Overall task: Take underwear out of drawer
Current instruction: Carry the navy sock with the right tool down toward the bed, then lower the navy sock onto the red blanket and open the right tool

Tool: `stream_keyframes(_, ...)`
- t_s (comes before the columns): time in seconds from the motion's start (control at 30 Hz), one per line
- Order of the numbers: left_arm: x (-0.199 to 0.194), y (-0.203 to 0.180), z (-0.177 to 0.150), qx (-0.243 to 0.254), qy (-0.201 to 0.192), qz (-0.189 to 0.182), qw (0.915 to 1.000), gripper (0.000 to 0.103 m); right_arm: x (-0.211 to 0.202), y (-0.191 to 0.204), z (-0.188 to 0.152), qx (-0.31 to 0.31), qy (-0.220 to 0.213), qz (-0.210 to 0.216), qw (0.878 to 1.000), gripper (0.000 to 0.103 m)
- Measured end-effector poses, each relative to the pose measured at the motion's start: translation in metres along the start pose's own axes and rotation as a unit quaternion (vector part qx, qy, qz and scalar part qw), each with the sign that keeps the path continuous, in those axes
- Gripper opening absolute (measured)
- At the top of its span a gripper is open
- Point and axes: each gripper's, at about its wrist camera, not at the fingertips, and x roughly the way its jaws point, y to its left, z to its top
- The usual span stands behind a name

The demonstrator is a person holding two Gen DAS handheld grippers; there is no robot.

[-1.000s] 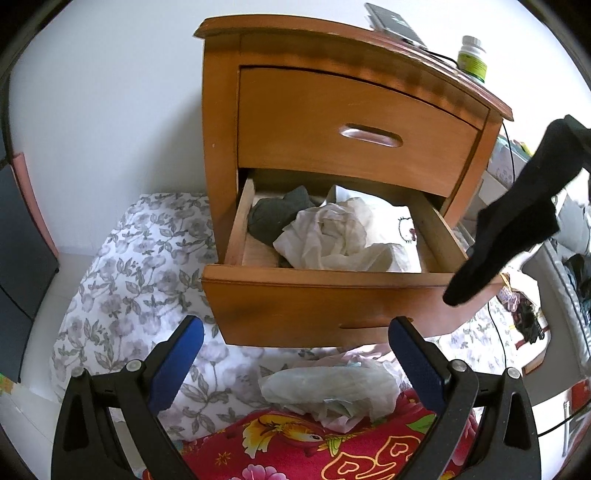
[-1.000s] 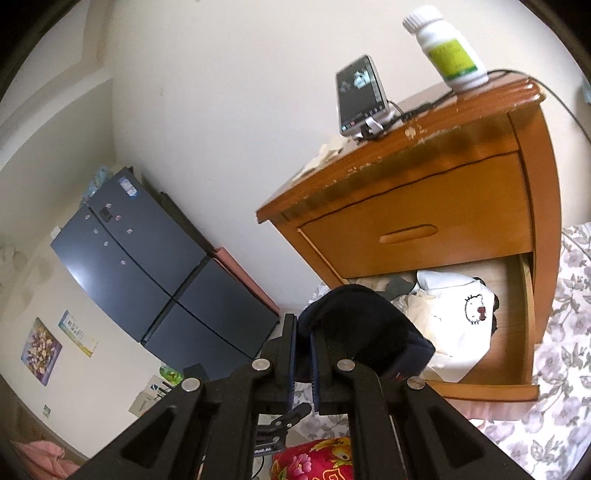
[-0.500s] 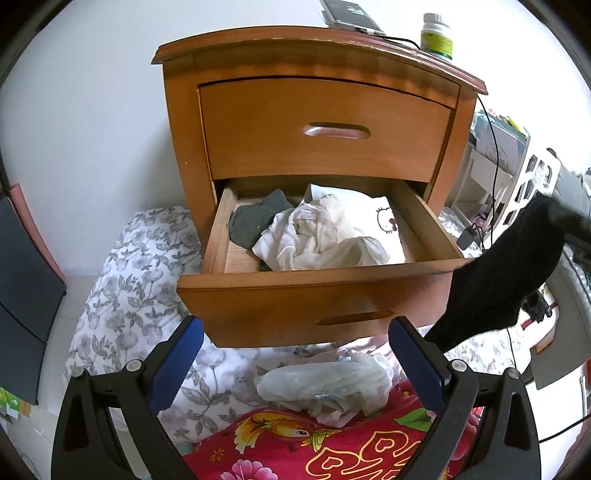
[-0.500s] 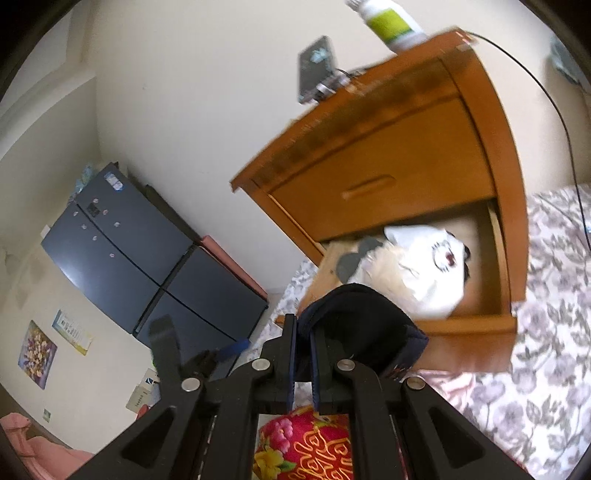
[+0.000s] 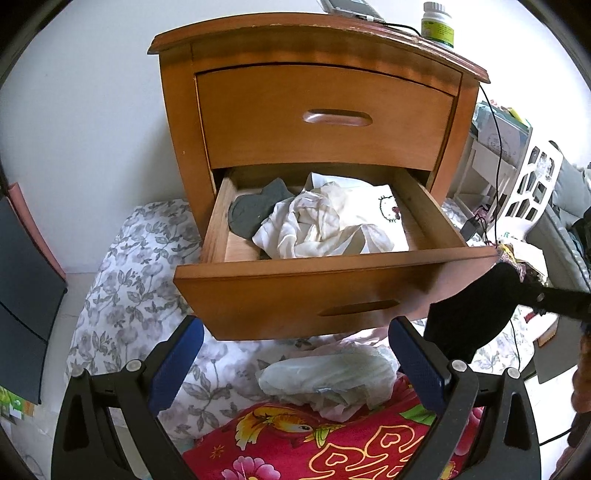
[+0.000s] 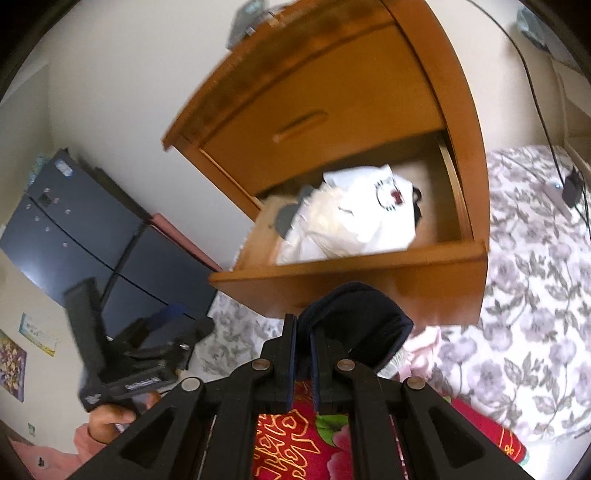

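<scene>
Underwear (image 6: pixel 354 314), a dark piece of cloth, hangs clamped between the closed fingers of the right gripper (image 6: pixel 303 354), out in front of the open lower drawer (image 5: pixel 332 291) and below its front panel. In the left wrist view the same dark cloth (image 5: pixel 469 314) dangles off the drawer's right front corner, above the bedding. The left gripper (image 5: pixel 295 365) is spread wide with nothing between its blue pads (image 5: pixel 177 362), aimed at the drawer's front from below.

The drawer is pulled well out of a wooden nightstand (image 5: pixel 177 122), whose upper drawer (image 5: pixel 325 118) is shut. Inside the open one, a crumpled white garment (image 5: pixel 310 229) fills the middle, a white piece printed with a cartoon cat face (image 5: pixel 388 208) lies toward the back right corner, and a grey piece (image 5: pixel 255 210) sits at the back left corner. A green-labelled bottle (image 5: pixel 437 26) stands at the right edge of the nightstand's top, and a phone-like device (image 5: pixel 347 5) at its back edge.

Below the drawer's front, pale crumpled cloth (image 5: pixel 328 376) rests on a floral grey-and-white sheet (image 5: pixel 122 295), touching a red flowered blanket (image 5: pixel 314 443). In the right wrist view, a hand (image 6: pixel 110 417) grips the left gripper's handle at the lower left, in front of a dark blue cabinet (image 6: pixel 74 221).
</scene>
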Motion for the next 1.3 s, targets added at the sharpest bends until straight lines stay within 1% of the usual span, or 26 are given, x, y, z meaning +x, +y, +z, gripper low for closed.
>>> stream_keyframes(0.2, 0.009, 0.004, -0.002, -0.006, 0.011, -0.001, 0.9999, 0.100, 0.026, -0.008, -0.007, 0.003, 0.028, -0.034, 0.999, 0.007)
stream_keyframes(0.37, 0.015, 0.004, -0.004, -0.004, 0.017, -0.005, 0.9998, 0.100, 0.052, -0.014, -0.010, 0.018, 0.058, -0.043, 0.997, 0.007)
stream_keyframes(0.57, 0.021, 0.006, -0.007, -0.006, 0.025, -0.007, 0.9996, 0.100, 0.089, -0.007, -0.018, 0.013, 0.093, -0.052, 0.994, 0.009)
stream_keyframes(0.73, 0.024, 0.012, -0.008, -0.011, 0.029, -0.006, 0.9995, 0.100, 0.105, 0.007, -0.025, 0.002, 0.106, -0.060, 0.993, 0.010)
stream_keyframes(0.93, 0.029, 0.013, -0.010, -0.012, 0.034, -0.007, 0.9993, 0.100, 0.109, 0.016, -0.028, -0.014, 0.112, -0.080, 0.990, 0.012)
stream_keyframes(1.0, 0.029, 0.012, -0.010, -0.011, 0.034, -0.008, 0.9993, 0.100, 0.108, 0.017, -0.027, -0.017, 0.113, -0.094, 0.989, 0.031)
stream_keyframes(1.07, 0.028, 0.012, -0.010, -0.011, 0.033, -0.007, 0.9994, 0.100, 0.106, 0.019, -0.027, -0.023, 0.111, -0.105, 0.988, 0.035)
stream_keyframes(1.17, 0.027, 0.012, -0.010, -0.010, 0.032, -0.006, 0.9994, 0.100, 0.100, 0.021, -0.027, -0.031, 0.106, -0.127, 0.986, 0.036)
stream_keyframes(1.23, 0.027, 0.012, -0.010, -0.009, 0.031, -0.005, 0.9995, 0.100, 0.096, 0.023, -0.027, -0.037, 0.100, -0.142, 0.984, 0.043)
stream_keyframes(1.27, 0.027, 0.011, -0.009, -0.009, 0.031, -0.005, 0.9995, 0.100, 0.094, 0.024, -0.027, -0.040, 0.095, -0.152, 0.983, 0.053)
stream_keyframes(1.3, 0.027, 0.011, -0.009, -0.009, 0.031, -0.004, 0.9995, 0.100, 0.091, 0.025, -0.027, -0.042, 0.091, -0.160, 0.982, 0.060)
